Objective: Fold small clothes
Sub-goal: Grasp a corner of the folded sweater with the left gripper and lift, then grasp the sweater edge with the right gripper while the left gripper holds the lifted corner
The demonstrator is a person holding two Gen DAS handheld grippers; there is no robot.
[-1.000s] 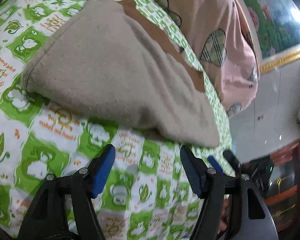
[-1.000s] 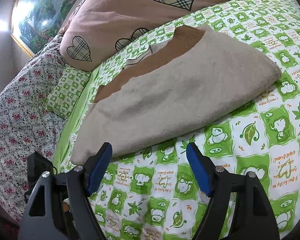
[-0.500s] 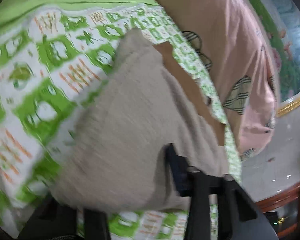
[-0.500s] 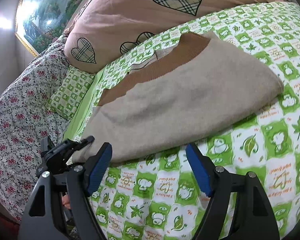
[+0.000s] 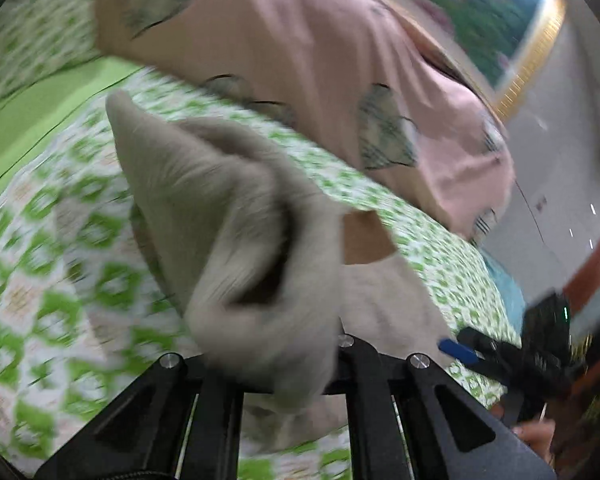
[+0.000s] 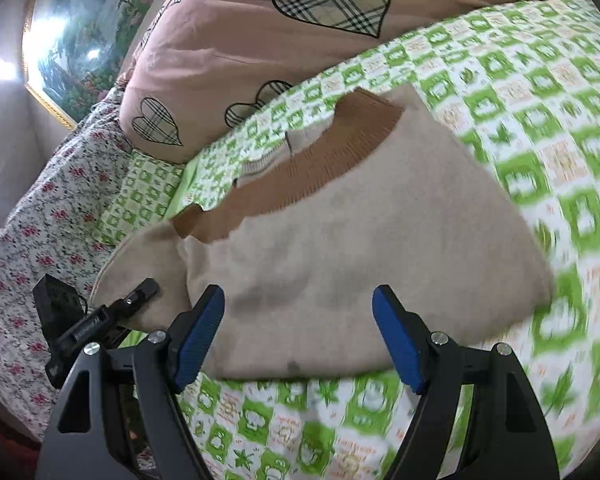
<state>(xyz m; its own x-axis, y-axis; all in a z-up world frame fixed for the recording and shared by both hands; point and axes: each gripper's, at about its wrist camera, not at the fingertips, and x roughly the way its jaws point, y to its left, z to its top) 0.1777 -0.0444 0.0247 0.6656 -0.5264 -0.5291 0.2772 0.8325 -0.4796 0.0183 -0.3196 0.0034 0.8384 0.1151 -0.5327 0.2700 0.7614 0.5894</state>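
Note:
A beige knit sweater point(image 6: 360, 240) with a brown ribbed band point(image 6: 320, 168) lies folded on the green-and-white bed sheet point(image 6: 520, 100). In the left wrist view one end of the sweater point(image 5: 220, 200) is bunched and raised off the sheet. My left gripper point(image 5: 268, 344) has its jaws closing tight on that fold, and the cloth hides its pads. The left gripper point(image 6: 140, 300) also shows at the sweater's left end in the right wrist view. My right gripper point(image 6: 298, 320) stands open just above the sweater's near edge, with no cloth pinched between its blue pads.
A pink duvet point(image 6: 260, 40) with plaid hearts is piled at the back of the bed. A floral cover point(image 6: 40, 220) hangs on the left, under a framed painting point(image 6: 80, 32). Patterned sheet runs to the right and toward me.
My left gripper went from open in front of the sweater to shut on its end and lifted it, bunching the cloth. My right gripper moved forward over the near edge, staying open.

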